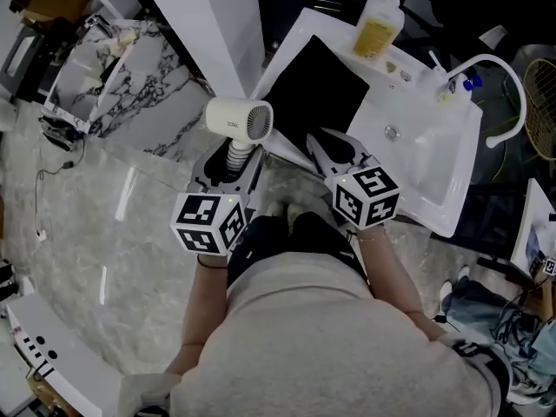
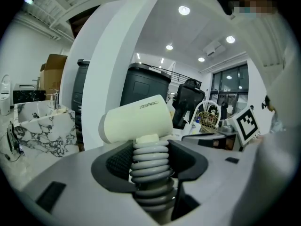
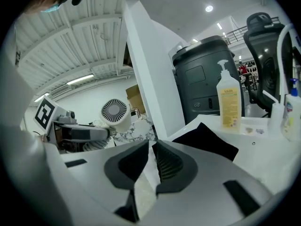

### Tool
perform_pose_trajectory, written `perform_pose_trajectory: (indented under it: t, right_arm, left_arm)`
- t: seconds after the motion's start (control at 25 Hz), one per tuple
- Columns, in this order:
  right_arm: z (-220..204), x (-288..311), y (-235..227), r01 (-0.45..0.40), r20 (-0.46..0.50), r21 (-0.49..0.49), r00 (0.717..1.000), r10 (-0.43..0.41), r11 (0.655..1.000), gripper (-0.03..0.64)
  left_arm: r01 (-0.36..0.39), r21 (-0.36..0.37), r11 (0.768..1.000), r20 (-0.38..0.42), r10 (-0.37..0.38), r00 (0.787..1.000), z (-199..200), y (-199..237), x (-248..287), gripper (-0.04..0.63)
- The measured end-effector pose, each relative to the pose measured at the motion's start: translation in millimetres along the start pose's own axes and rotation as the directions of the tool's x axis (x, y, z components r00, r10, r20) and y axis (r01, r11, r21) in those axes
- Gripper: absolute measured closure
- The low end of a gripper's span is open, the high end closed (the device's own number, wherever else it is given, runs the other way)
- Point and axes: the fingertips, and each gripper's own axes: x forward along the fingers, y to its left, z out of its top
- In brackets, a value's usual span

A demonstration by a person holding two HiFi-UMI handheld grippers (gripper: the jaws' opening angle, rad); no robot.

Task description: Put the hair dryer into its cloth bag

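White sink surface [image 1: 340, 38], upper right, carries the flat black bag [image 1: 317, 89]. Left gripper [image 1: 234, 159] fingers clamp the dryer [image 1: 236, 117] handle, mid-frame. Right gripper [image 1: 334, 146] fingers barely apart, empty. I'd pinch the bag's mouth up first, then feed the dryer in.

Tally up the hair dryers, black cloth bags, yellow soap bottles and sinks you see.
Hair dryer: 1
Black cloth bag: 1
Yellow soap bottle: 1
Sink: 1
Total: 4
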Motion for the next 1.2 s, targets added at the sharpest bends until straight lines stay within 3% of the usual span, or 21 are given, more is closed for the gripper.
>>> perform_pose_trajectory:
  t: [0.52, 0.84, 1.2]
  right_arm:
    - [-32.3, 33.2, -16.3, 0.065, -0.134, -0.01, 0.989, -0.065, 0.998, 0.495]
    - [-64.7, 50.3, -28.2, 0.074, -0.257, -0.072, 0.962, -0.09, 0.995, 0.405]
    - [-91.7, 61.7, -38.6, 0.085, -0.353, -0.219, 0.922, -0.161, 0.972, 0.367]
  left_arm:
    - [0.051, 0.0, 0.999, -0.125, -0.05, 0.991, -37.2, 26.2, 15.6, 0.368]
    - [0.079, -0.028, 0.997, -0.184, -0.082, 0.98, -62.6, 30.7, 28.6, 0.368]
    - [0.098, -0.046, 0.994, -0.207, -0.105, 0.973, -73.4, 35.7, 37.3, 0.368]
